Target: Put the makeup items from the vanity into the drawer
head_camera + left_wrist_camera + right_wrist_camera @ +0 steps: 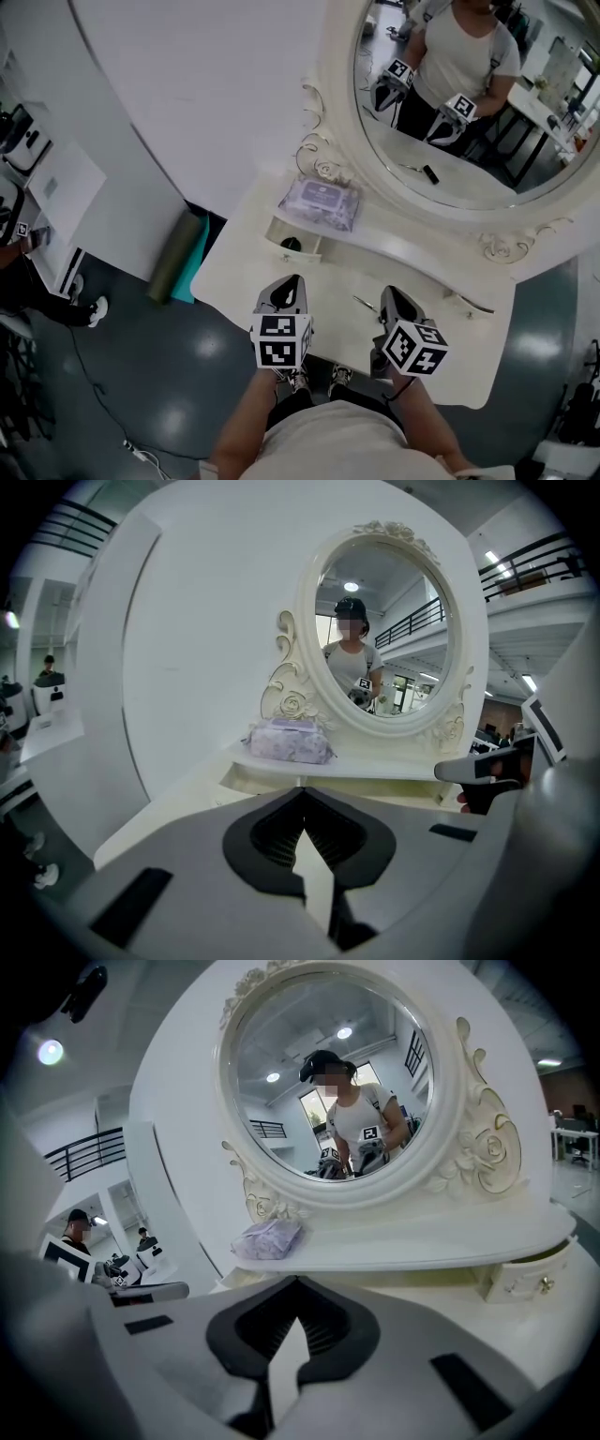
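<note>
While the left gripper [292, 281] and right gripper [390, 293] hover above the vanity [469, 349], their fingers [272, 841] sit closed, empty.

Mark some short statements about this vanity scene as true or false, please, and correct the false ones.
1. The purple pack lies on the shelf below the mirror. True.
2. The left gripper holds the purple pack. False: its jaws are together with nothing between them, and the pack is on the shelf.
3. The small drawer at the vanity's left end is open. True.
4. The mirror is rectangular. False: it is oval, in an ornate white frame.
5. The right gripper has its jaws wide apart. False: they are together and empty.
</note>
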Demonstrator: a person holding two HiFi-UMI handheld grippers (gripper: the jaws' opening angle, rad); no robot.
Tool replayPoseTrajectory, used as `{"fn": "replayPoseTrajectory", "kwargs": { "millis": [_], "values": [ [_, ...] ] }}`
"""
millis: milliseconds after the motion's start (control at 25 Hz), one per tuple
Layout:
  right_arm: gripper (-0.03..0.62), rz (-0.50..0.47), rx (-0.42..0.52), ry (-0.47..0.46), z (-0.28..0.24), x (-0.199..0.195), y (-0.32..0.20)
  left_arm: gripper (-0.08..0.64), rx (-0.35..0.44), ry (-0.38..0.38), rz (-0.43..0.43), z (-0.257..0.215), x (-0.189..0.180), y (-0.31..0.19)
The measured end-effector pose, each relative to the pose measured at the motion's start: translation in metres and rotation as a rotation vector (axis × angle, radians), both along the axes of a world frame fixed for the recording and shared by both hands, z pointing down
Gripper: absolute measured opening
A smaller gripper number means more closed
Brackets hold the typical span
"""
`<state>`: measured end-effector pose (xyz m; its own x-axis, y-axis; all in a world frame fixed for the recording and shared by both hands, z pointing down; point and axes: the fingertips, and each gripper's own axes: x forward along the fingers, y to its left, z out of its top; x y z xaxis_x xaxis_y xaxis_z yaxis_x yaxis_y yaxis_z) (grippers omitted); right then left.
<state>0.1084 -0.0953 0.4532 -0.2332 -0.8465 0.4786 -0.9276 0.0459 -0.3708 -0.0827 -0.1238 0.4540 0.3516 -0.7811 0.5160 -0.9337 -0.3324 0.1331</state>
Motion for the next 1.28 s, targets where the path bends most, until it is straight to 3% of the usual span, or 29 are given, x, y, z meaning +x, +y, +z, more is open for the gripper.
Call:
{"fn": "replayPoseTrajectory", "kwargs": {
  "millis": [920, 1040, 1280],
  "values": [
    [0.017, 0.019, 0.020, 0.008, -0.007, 0.012, 0.009, 0.011, 0.028, 0.015, 0.072, -0.008, 0.024, 0.008],
    [0.017, 0.048, 0.011, 0.010, -0.004, 0.021, 0.014, 0.011, 0.011, 0.033, 0.116, -0.003, 0.035, 0.010],
    [0.017, 0.131, -0.031, 0.021, 0.009, 0.047, 0.033, 0.011, -0.064, 0.047, 0.280, 0.022, 0.074, 0.021]
  ]
}}
